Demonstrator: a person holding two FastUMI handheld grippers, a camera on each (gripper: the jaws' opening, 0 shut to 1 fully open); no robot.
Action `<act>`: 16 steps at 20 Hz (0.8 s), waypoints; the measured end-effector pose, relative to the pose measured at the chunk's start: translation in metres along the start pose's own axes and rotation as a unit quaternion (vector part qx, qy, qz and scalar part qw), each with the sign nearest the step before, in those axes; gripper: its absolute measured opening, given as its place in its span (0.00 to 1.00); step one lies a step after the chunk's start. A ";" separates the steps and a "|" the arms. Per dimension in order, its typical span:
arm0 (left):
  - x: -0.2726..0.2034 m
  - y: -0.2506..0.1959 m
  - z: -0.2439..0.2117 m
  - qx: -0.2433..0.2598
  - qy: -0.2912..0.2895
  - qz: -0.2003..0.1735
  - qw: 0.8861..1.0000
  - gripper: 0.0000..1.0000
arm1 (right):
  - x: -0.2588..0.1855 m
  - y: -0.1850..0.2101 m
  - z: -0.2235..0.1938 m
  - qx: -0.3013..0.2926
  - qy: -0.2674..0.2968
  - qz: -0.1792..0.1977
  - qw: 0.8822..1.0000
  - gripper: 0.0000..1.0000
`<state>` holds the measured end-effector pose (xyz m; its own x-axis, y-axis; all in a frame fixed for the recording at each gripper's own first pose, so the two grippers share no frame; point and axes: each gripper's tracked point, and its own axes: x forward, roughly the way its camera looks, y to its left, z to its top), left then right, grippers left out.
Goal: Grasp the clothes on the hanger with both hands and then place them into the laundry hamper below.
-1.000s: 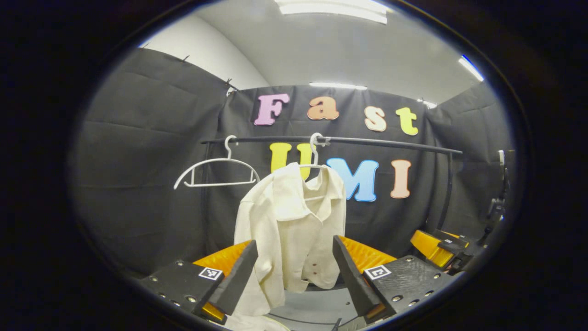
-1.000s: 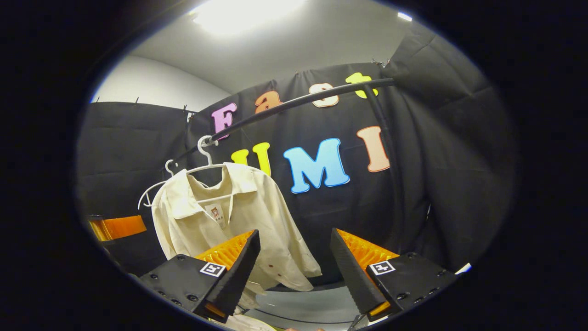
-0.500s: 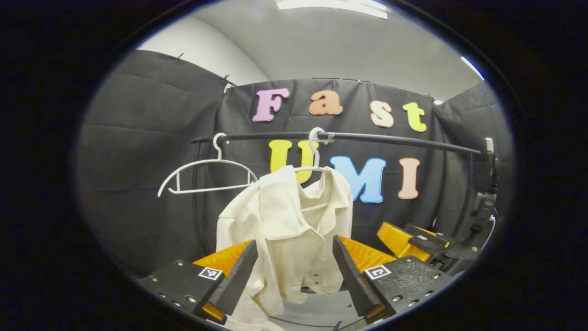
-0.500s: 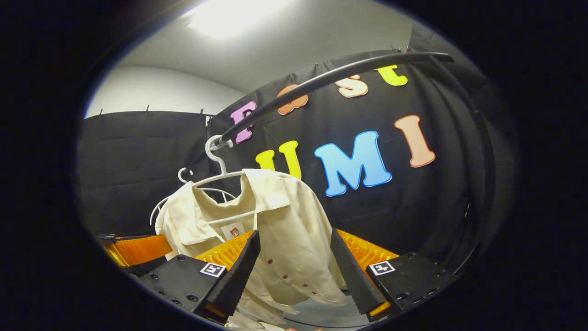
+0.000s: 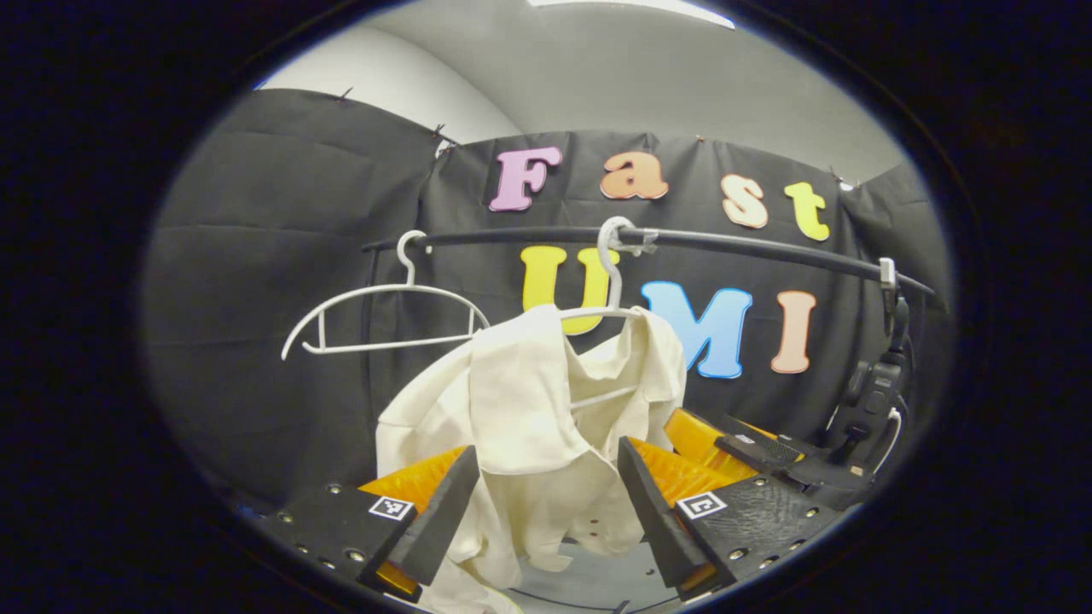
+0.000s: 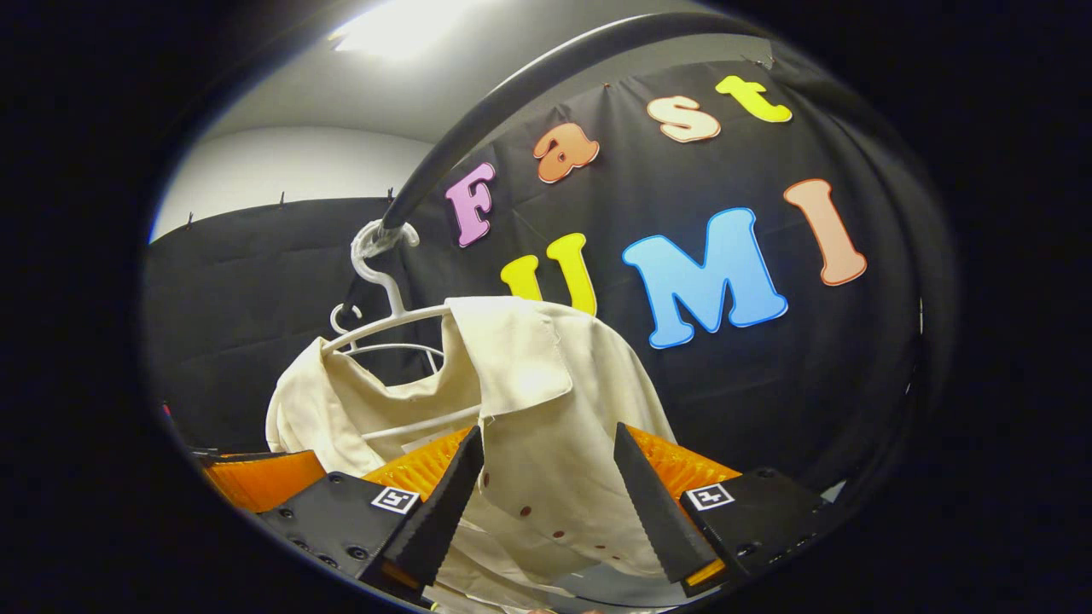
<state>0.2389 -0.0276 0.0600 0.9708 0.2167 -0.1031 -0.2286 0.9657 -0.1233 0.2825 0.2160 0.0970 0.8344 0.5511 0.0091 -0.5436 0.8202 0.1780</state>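
My left gripper (image 5: 546, 503) is wide open and holds nothing; the cream shirt (image 5: 533, 426) hangs straight ahead between its fingers, its near shoulder drooping towards me. My right gripper (image 6: 546, 503) is equally wide open and empty, with the shirt's buttoned front panel directly ahead between its fingers. The shirt's long axis runs vertically from the white hanger (image 6: 401, 320) on the black rail (image 5: 725, 247). Both grippers flank the garment from opposite sides; I judge the right one nearer. The hamper lies below.
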 end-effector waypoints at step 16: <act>0.078 0.054 -0.010 -0.024 0.033 0.114 0.993 0.94 | 0.070 0.005 -0.014 -0.033 0.027 -0.033 0.999 0.93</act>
<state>0.3016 0.0402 0.0353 0.8870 0.4176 -0.1971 -0.4465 0.8845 -0.1353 0.3370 0.2606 0.0852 0.8636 0.5011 -0.0548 -0.4934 0.8626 0.1120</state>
